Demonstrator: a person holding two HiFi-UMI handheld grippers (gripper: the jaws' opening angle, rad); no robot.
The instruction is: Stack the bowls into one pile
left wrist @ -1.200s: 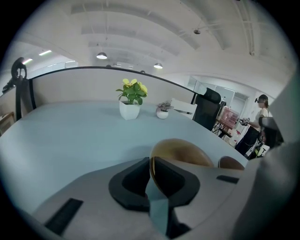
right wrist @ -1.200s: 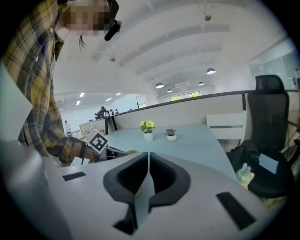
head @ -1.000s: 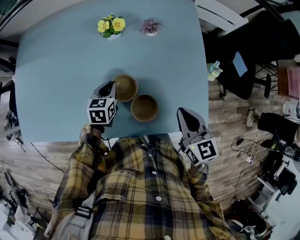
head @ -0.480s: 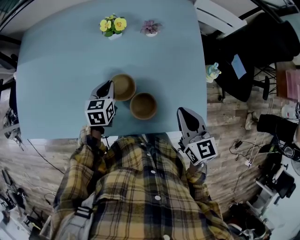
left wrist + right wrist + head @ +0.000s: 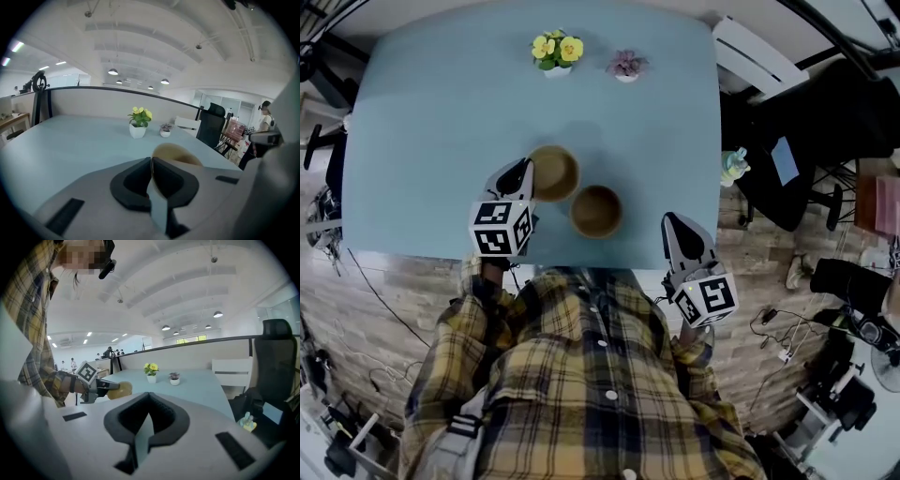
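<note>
Gripping one bowl, left hand-held gripper clamps its rim.

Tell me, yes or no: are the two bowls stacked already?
No, the head view shows the left bowl and the right bowl side by side, neither inside the other.

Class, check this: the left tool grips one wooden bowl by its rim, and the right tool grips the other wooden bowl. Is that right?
No. The right tool grips nothing: the right gripper view shows its jaws shut and empty. The other wooden bowl sits free on the table. The left tool does grip one wooden bowl by its rim.
</note>
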